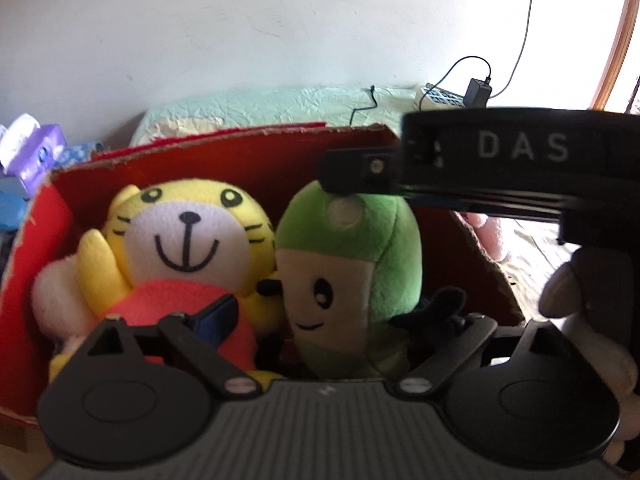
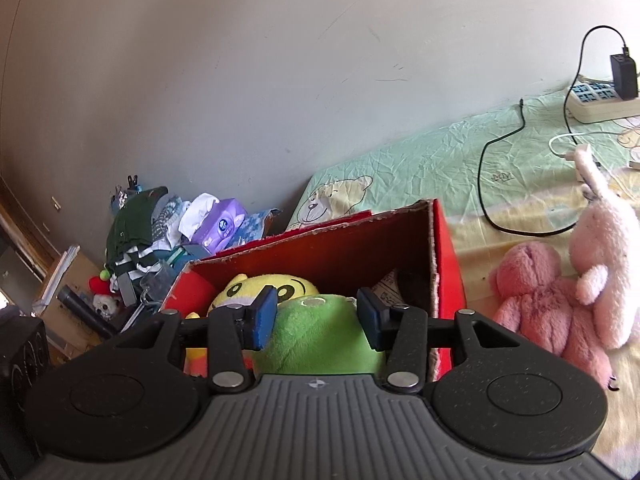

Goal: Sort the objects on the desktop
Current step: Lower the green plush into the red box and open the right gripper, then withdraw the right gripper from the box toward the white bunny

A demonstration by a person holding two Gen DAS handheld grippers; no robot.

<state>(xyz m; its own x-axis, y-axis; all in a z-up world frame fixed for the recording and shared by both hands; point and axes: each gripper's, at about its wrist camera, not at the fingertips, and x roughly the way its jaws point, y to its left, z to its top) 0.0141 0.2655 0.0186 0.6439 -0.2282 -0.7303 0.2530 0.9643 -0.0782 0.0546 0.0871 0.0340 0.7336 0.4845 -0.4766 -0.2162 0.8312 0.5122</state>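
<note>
The bed (image 2: 420, 160) carries one red box (image 2: 448, 264) with two plush toys inside, side by side and touching: a yellow tiger (image 1: 176, 248) and a green toy (image 1: 348, 264). Two pink plush toys (image 2: 552, 300) lie on the bed right of the box. The right gripper (image 2: 316, 316) is held above the green toy, moderately open and holding nothing. The left gripper (image 1: 328, 316) is wide open, empty, low in the box before both toys
</note>
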